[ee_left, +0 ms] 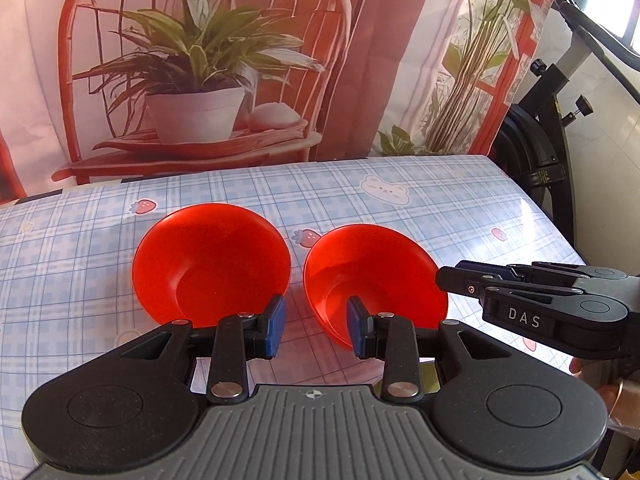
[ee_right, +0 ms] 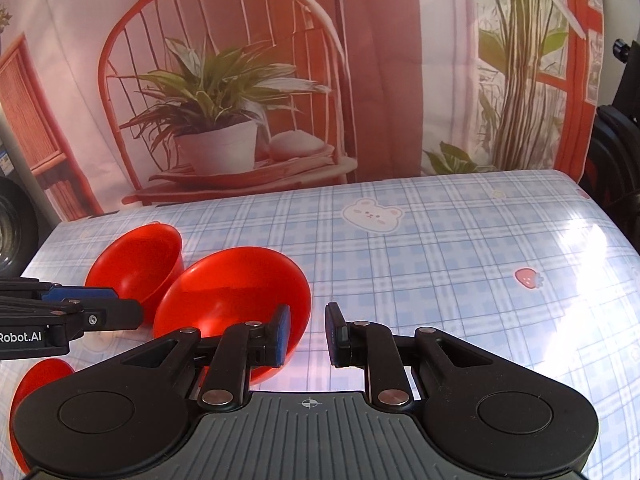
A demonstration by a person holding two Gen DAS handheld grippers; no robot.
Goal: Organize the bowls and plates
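Legibly: right gripper (ee_left: 460, 280) "DAS" | left gripper (ee_right: 120, 312) "Robot.AI"

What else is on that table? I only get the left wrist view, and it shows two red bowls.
Observer: The right wrist view shows a third red dish, nearer the camera than the bowls and mostly hidden behind the gripper body, so I cannot tell if it is a plate or a bowl.
Operator: Is the right gripper holding anything?
Observer: No. The right gripper is open with only tablecloth between its fingers, just right of the nearer bowl.
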